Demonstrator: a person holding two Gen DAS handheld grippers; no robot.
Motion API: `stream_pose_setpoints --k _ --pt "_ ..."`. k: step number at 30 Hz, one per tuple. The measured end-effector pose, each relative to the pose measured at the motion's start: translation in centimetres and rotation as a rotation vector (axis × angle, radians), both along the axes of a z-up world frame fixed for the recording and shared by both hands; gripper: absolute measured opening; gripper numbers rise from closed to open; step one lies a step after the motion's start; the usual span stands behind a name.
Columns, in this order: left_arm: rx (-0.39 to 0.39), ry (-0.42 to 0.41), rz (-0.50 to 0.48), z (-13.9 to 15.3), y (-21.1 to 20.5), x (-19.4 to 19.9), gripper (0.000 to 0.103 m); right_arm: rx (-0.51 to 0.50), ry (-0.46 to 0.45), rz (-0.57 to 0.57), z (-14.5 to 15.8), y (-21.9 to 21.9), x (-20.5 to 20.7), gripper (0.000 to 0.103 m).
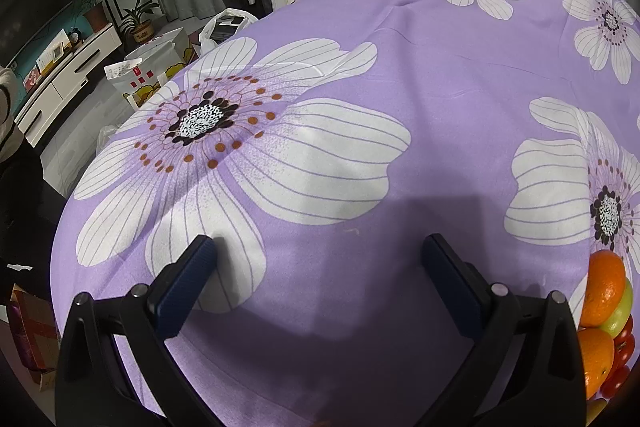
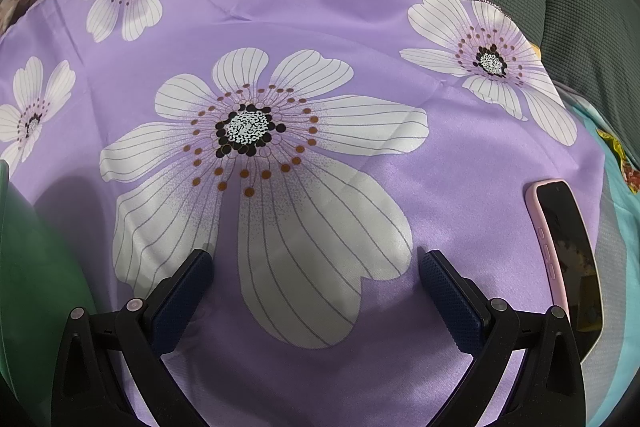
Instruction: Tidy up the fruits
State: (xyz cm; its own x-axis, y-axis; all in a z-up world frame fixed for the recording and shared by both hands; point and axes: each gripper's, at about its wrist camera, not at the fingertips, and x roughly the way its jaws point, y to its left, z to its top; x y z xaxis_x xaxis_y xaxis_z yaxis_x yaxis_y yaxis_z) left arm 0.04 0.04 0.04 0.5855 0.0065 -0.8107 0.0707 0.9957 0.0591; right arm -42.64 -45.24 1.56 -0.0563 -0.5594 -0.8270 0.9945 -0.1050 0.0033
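In the left wrist view the purple flowered cloth (image 1: 400,107) lies bare across the middle and upper frame, open ahead of the spread fingers of the left gripper (image 1: 318,255); the only obstacle is the pile of fruit (image 1: 606,311) at the lower right edge. In the right wrist view the cloth is likewise open ahead of the right gripper (image 2: 316,267), hemmed by a pink-cased phone (image 2: 568,251) at the lower right and a green object (image 2: 32,287) at the lower left edge.
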Motion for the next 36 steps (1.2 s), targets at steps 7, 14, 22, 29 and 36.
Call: stream_pose_setpoints --k 7,14,22,29,36 --pt "0.0 0.0 0.0 -0.01 0.0 0.0 0.103 0.0 0.0 0.0 -0.02 0.01 -0.02 0.103" --pt "-0.002 0.001 0.0 0.03 -0.01 0.05 0.103 -0.002 0.001 -0.001 -0.06 0.02 0.01 0.103" --pt "-0.004 0.0 0.0 0.03 0.0 0.03 0.103 -0.001 0.001 -0.001 -0.05 0.01 0.01 0.103" --pt "-0.002 0.001 0.0 -0.04 -0.14 -0.03 0.103 -0.001 0.001 0.0 -0.05 0.01 0.02 0.103" --pt "-0.007 0.002 -0.001 -0.05 -0.02 -0.07 0.102 0.0 0.001 0.0 -0.04 0.02 0.02 0.103"
